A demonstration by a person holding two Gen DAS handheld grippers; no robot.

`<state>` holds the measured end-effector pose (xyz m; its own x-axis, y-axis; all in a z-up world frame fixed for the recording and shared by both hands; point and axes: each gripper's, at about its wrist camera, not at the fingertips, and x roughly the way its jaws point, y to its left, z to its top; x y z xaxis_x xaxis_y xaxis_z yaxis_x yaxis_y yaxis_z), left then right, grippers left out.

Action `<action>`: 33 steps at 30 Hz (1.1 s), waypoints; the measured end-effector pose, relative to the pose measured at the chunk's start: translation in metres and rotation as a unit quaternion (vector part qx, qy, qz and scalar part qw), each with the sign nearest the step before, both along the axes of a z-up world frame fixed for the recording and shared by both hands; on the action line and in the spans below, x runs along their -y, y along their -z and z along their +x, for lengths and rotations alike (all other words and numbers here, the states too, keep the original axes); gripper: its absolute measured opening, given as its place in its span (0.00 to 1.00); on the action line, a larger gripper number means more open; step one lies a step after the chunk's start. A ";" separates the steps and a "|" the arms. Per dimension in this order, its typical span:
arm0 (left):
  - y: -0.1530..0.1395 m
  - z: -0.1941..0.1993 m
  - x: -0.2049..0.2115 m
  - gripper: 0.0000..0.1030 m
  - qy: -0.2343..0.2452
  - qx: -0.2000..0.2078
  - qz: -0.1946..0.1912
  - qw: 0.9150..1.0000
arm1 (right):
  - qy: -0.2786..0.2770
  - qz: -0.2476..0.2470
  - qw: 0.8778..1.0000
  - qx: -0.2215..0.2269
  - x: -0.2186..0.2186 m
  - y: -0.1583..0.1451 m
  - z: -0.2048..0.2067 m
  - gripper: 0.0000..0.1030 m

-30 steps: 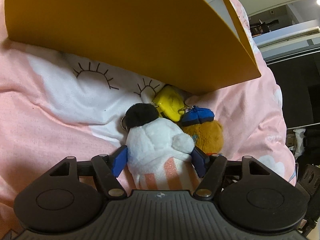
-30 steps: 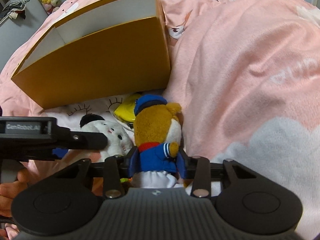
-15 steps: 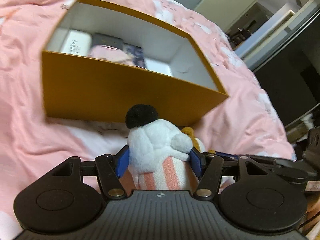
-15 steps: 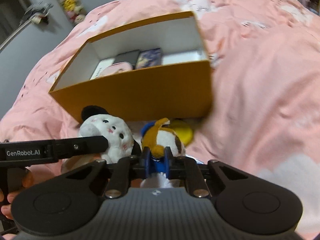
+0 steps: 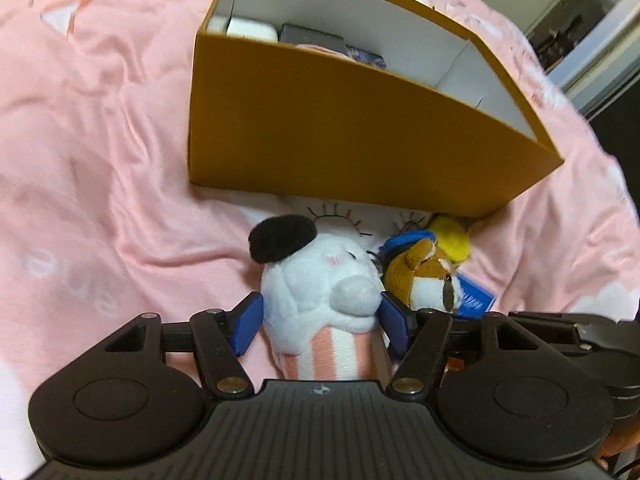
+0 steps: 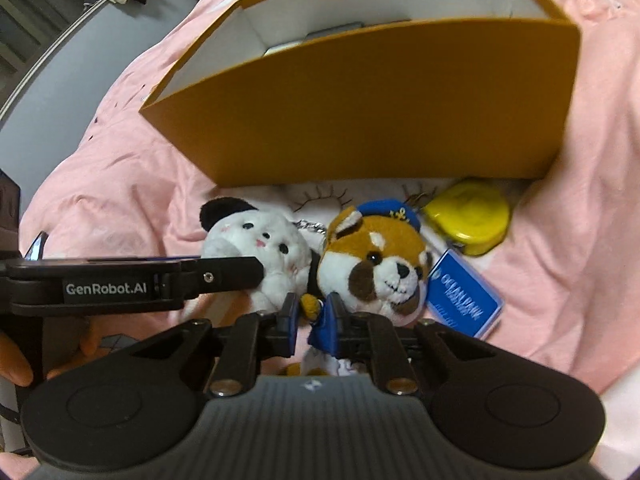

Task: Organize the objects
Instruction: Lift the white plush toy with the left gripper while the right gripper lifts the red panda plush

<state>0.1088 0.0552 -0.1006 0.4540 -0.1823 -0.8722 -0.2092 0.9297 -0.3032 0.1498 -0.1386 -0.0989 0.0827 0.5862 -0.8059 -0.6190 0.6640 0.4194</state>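
Pink bedspread (image 5: pixel 100 140), orange box (image 5: pixel 340 136) already holding several small items — outstanding: white plush (image 5: pixel 320 280) clamped in left gripper (image 5: pixel 320 320), fox plush (image 6: pixel 372 264) pinched by right gripper (image 6: pixel 312 320), both outside the box; yellow case (image 6: pixel 468 216) lying beside it.

Both plushies (image 5: pixel 320 292) now lifted, faces visible.

White lettering reading "GenRobot.AI" is showing on the black side of the left gripper (image 6: pixel 156 280) in the right wrist view. The blue tag (image 6: pixel 464 296) beside the brown fox plush (image 6: pixel 372 264) is carrying white print that seems to be reading "OCEAN PARK"; its smaller lines are staying illegible.
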 end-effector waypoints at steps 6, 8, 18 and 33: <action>-0.012 -0.008 0.003 0.72 0.017 0.007 0.063 0.998 | 0.020 0.035 0.999 0.018 0.018 -0.020 -0.005 0.23; -0.010 -0.007 -0.003 0.69 0.013 0.001 0.035 0.999 | 0.052 0.032 0.998 0.027 0.032 -0.026 -0.001 0.23; -0.001 0.004 -0.012 0.69 -0.019 -0.025 -0.035 0.999 | 0.106 0.009 0.992 -0.065 0.047 0.008 0.021 0.37; 0.008 0.015 -0.008 0.78 -0.029 -0.047 -0.038 0.998 | 0.070 0.006 0.995 -0.076 0.021 0.031 0.021 0.49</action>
